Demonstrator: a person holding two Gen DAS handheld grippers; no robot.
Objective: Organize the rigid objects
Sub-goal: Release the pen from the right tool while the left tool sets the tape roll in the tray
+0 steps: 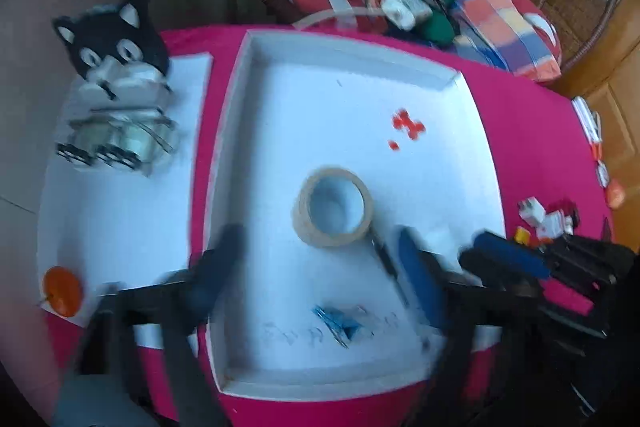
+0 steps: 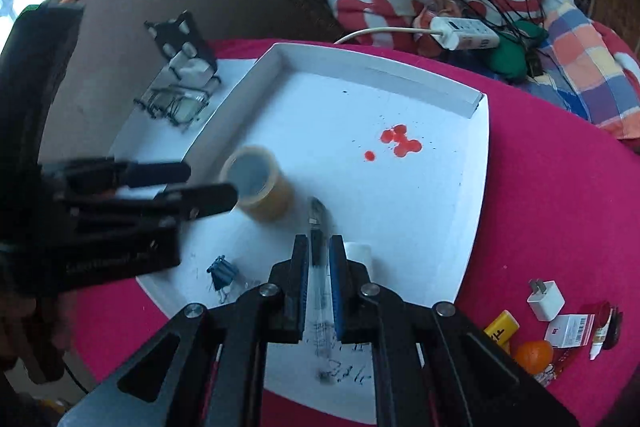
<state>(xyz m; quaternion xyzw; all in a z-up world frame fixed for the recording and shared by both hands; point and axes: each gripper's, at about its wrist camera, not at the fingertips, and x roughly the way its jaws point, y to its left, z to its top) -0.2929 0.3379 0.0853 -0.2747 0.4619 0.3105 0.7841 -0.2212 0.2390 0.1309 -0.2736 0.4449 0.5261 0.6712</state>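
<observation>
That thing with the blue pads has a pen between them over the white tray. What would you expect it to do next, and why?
Probably open a little wider and lift away. The right tool has its blue pads close on either side of the pen, which already lies low over the white tray beside the tape roll. The left tool stands open, holding nothing.

A beige tape roll (image 1: 333,206) lies flat in the shallow white tray (image 1: 352,67); a slim clear-and-black pen (image 2: 318,251) lies beside it.
</observation>
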